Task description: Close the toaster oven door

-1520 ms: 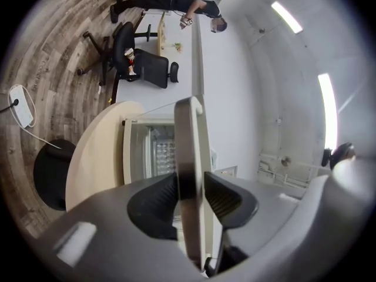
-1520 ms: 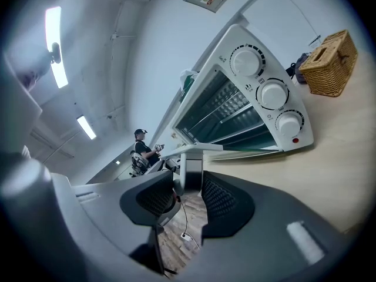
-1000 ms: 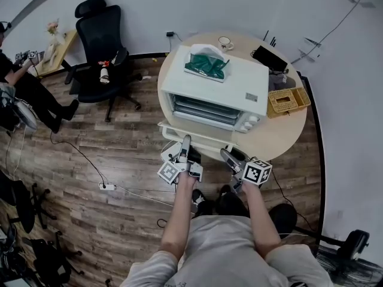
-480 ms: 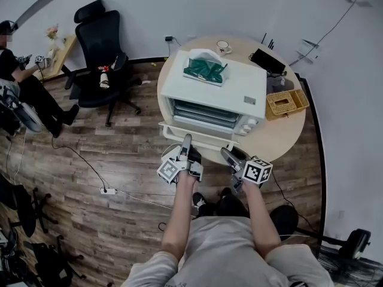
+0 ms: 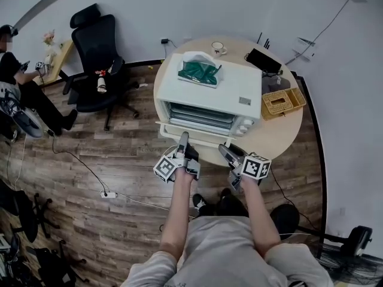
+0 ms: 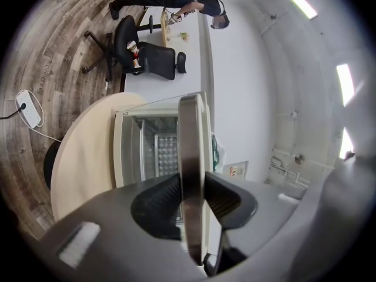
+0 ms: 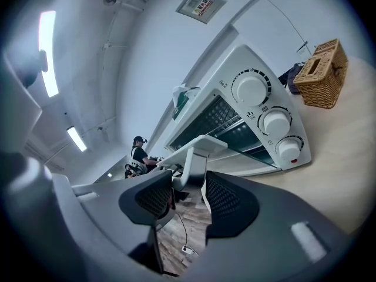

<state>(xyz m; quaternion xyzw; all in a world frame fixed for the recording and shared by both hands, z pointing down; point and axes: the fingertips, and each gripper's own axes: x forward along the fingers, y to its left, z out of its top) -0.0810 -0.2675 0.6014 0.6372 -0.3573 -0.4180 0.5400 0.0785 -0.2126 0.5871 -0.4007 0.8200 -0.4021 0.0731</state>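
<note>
The toaster oven (image 5: 209, 91) sits on the round table (image 5: 281, 131), a basket (image 5: 283, 101) right of it, perhaps a cup (image 5: 218, 46) behind.

Wood floor (image 5: 84, 154), white wall (image 5: 179, 5), black chair (image 5: 96, 43)

No wording can be read anywhere. The toaster oven (image 5: 234, 84) carries a small grey label (image 5: 244, 101) on its top and fine marks ringing its three knobs (image 7: 249, 89), all too small to make out. A sign (image 7: 200, 5) with coloured print hangs high on the wall, and its lettering is too small as well.
</note>
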